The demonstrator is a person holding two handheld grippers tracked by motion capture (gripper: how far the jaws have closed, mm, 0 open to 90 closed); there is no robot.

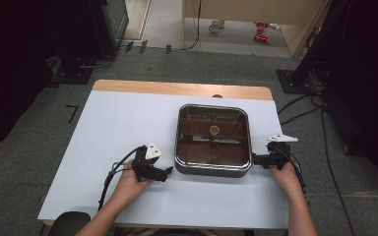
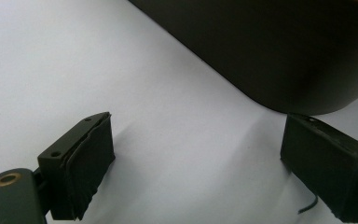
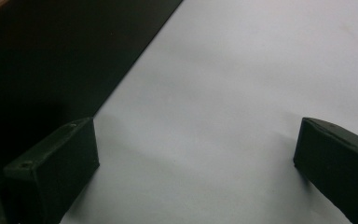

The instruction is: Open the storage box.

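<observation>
A square metal pan point(image 1: 211, 170) with rounded corners and a dark, shiny inside stands right of the middle of the white-covered table point(image 1: 118, 128). A small round yellowish piece point(image 1: 214, 130) sits at its middle. My left gripper point(image 1: 167, 173) lies low on the table just left of the pan's near left corner, jaws open with nothing between them point(image 2: 198, 140); the pan's dark wall point(image 2: 279, 51) rises ahead at the upper right. My right gripper point(image 1: 255, 160) points at the pan's right side near its front corner, also open and empty point(image 3: 196, 135), with the pan wall point(image 3: 51, 60) at its left.
A strip of bare wood point(image 1: 177, 88) runs along the table's far edge. Black stands and cables point(image 1: 320, 113) crowd the floor to the right, and dark equipment stands to the left. A dark rounded object point(image 1: 69, 221) sits at the near left corner.
</observation>
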